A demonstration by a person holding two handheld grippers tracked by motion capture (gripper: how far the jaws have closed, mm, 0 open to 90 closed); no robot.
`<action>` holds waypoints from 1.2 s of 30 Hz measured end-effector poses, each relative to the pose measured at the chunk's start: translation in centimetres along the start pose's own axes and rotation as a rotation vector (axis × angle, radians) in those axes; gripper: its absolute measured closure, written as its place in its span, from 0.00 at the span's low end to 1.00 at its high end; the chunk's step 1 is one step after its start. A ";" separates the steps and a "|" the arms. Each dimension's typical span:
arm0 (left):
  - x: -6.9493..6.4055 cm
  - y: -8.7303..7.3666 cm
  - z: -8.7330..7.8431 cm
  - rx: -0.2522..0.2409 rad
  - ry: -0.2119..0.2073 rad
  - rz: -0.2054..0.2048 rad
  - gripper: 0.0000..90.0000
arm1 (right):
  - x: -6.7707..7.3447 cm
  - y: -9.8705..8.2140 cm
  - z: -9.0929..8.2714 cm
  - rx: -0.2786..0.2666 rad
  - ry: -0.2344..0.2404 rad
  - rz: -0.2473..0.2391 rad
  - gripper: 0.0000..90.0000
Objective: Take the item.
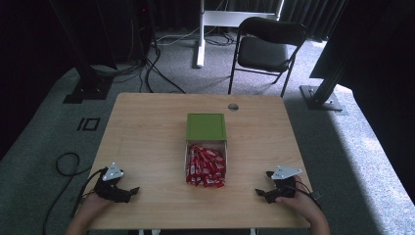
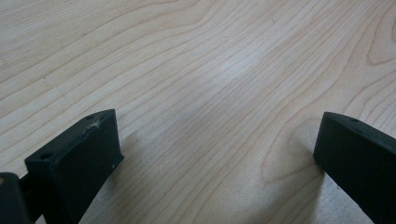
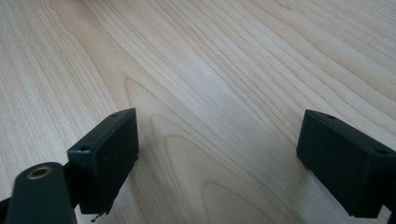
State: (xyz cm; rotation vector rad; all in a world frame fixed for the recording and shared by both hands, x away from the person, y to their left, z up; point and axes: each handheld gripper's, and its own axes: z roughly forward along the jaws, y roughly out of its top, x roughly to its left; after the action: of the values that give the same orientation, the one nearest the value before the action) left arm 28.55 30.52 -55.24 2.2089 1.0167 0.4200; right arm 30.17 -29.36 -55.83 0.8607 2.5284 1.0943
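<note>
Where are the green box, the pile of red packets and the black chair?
green box point(image 1: 206, 127), high view, middle of its flat top.
red packets point(image 1: 205, 166), high view, centre of the pile.
black chair point(image 1: 262, 52), high view, on the seat.

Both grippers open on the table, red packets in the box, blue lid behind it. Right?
Not quite: the lid is green, not blue, as the high view shows. It does sit behind the box of red packets, and the left gripper and right gripper are open.
</note>
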 end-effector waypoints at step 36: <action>0.0 0.0 0.0 0.000 0.000 0.001 0.02 | 0.2 1.8 -0.4 -0.064 -0.056 0.109 0.15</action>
State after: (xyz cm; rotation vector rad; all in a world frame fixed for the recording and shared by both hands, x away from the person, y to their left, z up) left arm 28.56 30.52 -55.24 2.2096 1.0156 0.4200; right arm 30.57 -28.48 -54.21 1.0085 2.4120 1.1596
